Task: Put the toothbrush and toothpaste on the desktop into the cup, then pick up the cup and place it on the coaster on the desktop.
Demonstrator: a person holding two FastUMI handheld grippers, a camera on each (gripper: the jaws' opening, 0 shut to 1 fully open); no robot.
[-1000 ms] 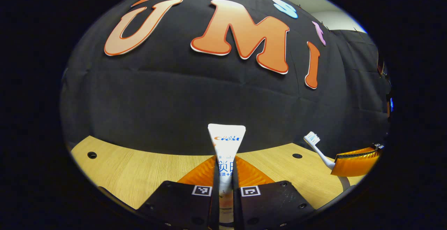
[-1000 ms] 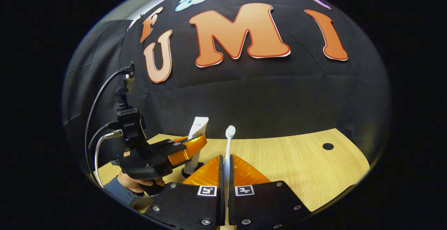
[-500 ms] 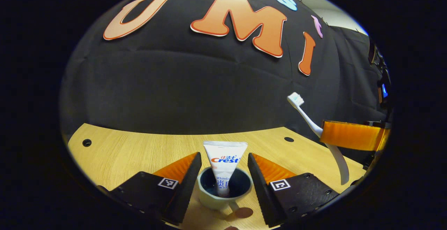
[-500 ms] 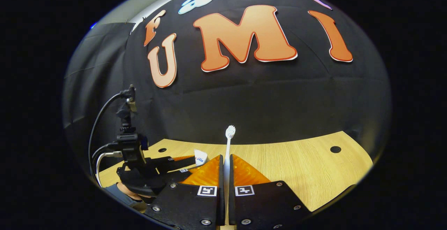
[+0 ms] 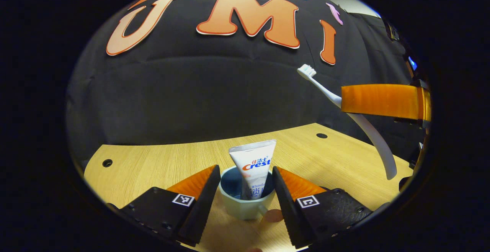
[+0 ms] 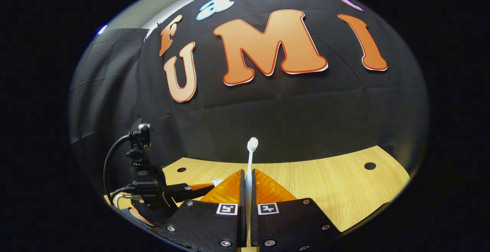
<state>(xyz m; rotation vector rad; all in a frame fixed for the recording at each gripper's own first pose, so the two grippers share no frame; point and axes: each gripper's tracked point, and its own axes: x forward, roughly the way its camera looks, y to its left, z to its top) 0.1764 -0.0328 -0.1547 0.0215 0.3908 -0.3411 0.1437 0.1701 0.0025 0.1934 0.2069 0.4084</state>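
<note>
A pale cup [image 5: 245, 206] stands on the wooden desktop [image 5: 153, 160] with the white toothpaste tube [image 5: 252, 164] upright inside it, leaning slightly right. My left gripper [image 5: 245, 169] is open, one finger on each side of the cup, not touching it. My right gripper [image 6: 247, 173] is shut on the white toothbrush [image 6: 250, 156], bristles up. In the left gripper view the toothbrush [image 5: 363, 129] hangs at the right, above the desktop, clamped by a right gripper finger [image 5: 379, 100]. In the right gripper view the left gripper [image 6: 153, 194] sits low at the left.
A small brown round thing [image 5: 272, 216] lies on the desktop against the cup's foot on the right; what it is I cannot tell. Round holes [image 5: 321, 135] dot the desktop [image 6: 325, 183]. The black cloth wall stands close behind.
My left gripper let go of the toothpaste, which now stands in the cup, and opened around the cup. The right gripper with the toothbrush has come closer and higher in the left gripper view.
</note>
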